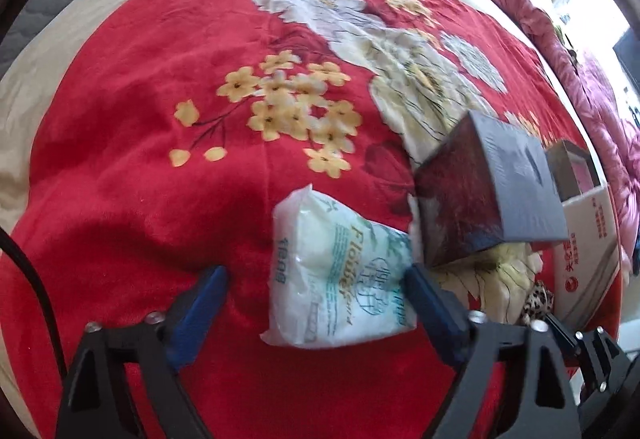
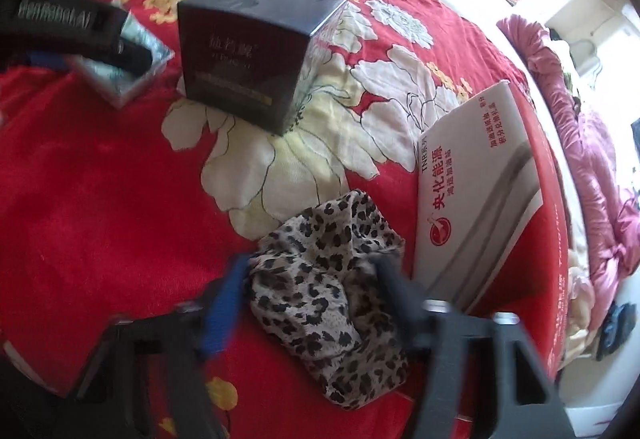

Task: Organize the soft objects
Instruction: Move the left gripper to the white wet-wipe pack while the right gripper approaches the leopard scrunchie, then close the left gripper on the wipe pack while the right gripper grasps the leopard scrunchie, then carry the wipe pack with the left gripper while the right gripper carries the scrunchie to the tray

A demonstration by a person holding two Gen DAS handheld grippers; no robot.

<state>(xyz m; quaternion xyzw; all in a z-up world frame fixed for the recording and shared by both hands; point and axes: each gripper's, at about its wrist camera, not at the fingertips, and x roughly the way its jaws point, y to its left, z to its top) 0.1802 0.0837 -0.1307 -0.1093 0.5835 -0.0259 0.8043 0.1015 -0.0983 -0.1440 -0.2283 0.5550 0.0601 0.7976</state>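
1. A bed covered by a red blanket (image 1: 132, 167) printed with yellow and white flowers fills both views.
2. The left tool (image 1: 316, 281) points steeply down at a soft white tissue pack (image 1: 336, 279) lying flat on the blanket. Its blue fingers (image 1: 204, 303) stand apart on either side of the pack: the right-hand finger is at the pack's edge, the left one is clear of it. The tool is open and holds nothing.
3. The right tool (image 2: 310, 281) straddles a crumpled leopard-print cloth (image 2: 324, 299). Its fingers are partly drawn in and touch the bunched fabric on both sides, so it seems to have a light pinch on the cloth. The picture is blurred there, so how firm the hold is I cannot tell.
4. A dark box (image 2: 248, 55) sits on the blanket beyond the cloth, and a white carton with red lettering (image 2: 476, 199) lies just beside the cloth.
5. Risks from here, as I judge them: the slick wrapper could squirt out of an off-centre squeeze; the loose cloth could slip free or trail; either tool could pinch the blanket as well and drag it, shifting the boxes.
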